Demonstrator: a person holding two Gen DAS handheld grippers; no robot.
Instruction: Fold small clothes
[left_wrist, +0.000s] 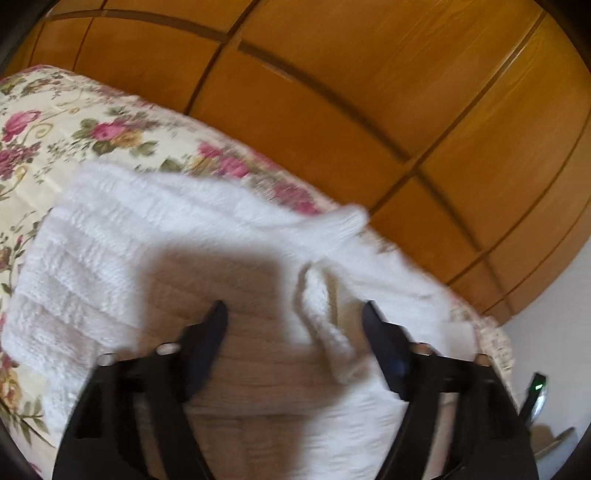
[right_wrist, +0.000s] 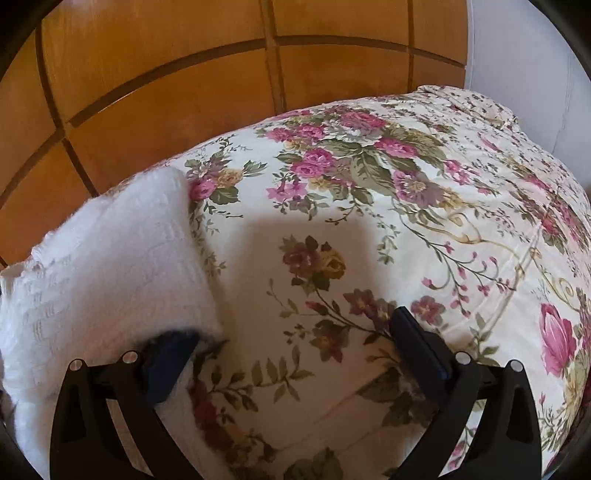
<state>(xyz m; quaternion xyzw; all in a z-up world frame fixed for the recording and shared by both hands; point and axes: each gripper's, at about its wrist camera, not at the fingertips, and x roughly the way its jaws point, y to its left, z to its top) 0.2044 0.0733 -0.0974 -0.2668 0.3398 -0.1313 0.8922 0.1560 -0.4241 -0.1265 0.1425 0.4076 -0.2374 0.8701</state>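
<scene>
White knit garment (left_wrist: 122, 236) overhangs the floral bedspread's (right_wrist: 369, 229) near edge.

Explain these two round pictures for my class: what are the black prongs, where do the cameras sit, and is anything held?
A person holds a hand tool with two fingers in each hand; a wide-angle camera on each looks along them. In the left camera's picture the left gripper stands open above a white knitted garment on a flowered bedspread. In the right camera's picture the right gripper is open too, over the bedspread, with the garment's edge at one finger. Neither holds anything. A wooden wardrobe stands behind.
</scene>
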